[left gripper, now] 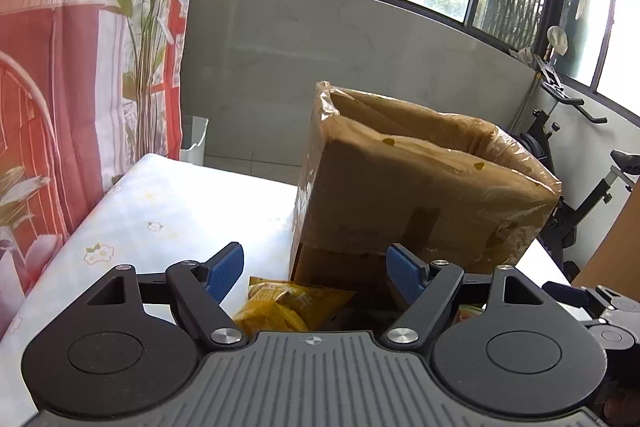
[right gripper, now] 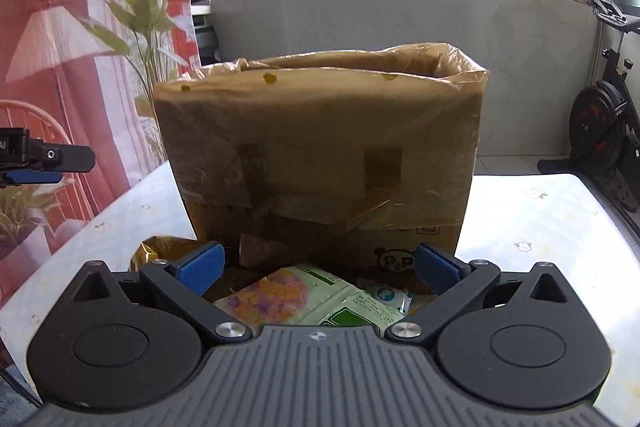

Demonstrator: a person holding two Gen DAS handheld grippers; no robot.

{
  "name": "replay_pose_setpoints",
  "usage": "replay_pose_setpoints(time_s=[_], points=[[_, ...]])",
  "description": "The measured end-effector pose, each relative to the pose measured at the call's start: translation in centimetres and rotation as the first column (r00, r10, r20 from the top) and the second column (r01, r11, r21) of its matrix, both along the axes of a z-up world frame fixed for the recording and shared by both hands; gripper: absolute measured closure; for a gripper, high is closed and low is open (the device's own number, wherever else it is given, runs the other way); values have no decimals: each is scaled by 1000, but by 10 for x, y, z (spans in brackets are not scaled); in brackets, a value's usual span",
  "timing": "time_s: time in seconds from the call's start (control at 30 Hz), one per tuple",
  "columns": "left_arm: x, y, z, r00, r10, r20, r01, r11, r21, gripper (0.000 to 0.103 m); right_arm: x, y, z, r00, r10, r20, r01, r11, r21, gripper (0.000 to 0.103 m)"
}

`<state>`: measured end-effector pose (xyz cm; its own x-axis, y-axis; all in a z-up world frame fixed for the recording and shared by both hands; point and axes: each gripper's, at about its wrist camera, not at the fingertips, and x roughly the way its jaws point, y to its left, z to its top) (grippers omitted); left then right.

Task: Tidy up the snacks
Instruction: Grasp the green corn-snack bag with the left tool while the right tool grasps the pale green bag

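While both tongs hang spread wide with nothing between their blue pads, one cardboard box (right gripper: 320,155) lined with a brownish plastic bag stands on the counter (right gripper: 540,227), which carries a pale floral cloth.

Count: one box, three snack packets visible in total, two tongs.

Left wrist view: left tongs (left gripper: 315,269) open, just short of the box's near corner (left gripper: 400,195). One yellow snack packet (left gripper: 288,307) lies on the counter directly below the gap, touching or nearly touching the box base. A sliver of the right tongs shows at the far right edge. An exercise bike (left gripper: 568,155) stands beyond the counter.

Right wrist view: right tongs (right gripper: 318,269) open, facing the broad taped side of the box. One pale green packet with pink and yellow print (right gripper: 296,299) lies beneath the gap, against the box foot; a small white-and-blue packet (right gripper: 386,297) lies just beside it on the right. The yellow packet's gold-coloured end (right gripper: 160,251) shows left of the left pad. Left tongs appear side-on at the left edge (right gripper: 40,163), well apart.

Green and white-blue packets are hidden in the left view.
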<state>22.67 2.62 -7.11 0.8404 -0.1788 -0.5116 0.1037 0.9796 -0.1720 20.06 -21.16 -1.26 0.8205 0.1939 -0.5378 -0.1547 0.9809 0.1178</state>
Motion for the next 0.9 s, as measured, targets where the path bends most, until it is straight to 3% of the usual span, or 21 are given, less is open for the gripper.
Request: replay_pose_setpoints(time_s=[0.27,0.6,0.77,0.9], points=[[-14,5,-26,998,1,-67,-3,999,-32,23,13,19,-31,994,27,-109,-39,994,-105,0],[-14,-3,-57,987,-51,-152,40,996,-75,23,-20,-5,-45,979,17,-204,-30,998,-58,0],[-13,-4,-65,981,-51,-187,37,996,-77,23,-21,-17,-53,966,1,-259,7,999,32,0],[-12,-2,-68,979,-37,-203,21,997,-80,23,-20,-11,-46,978,26,-205,-26,1000,5,0]])
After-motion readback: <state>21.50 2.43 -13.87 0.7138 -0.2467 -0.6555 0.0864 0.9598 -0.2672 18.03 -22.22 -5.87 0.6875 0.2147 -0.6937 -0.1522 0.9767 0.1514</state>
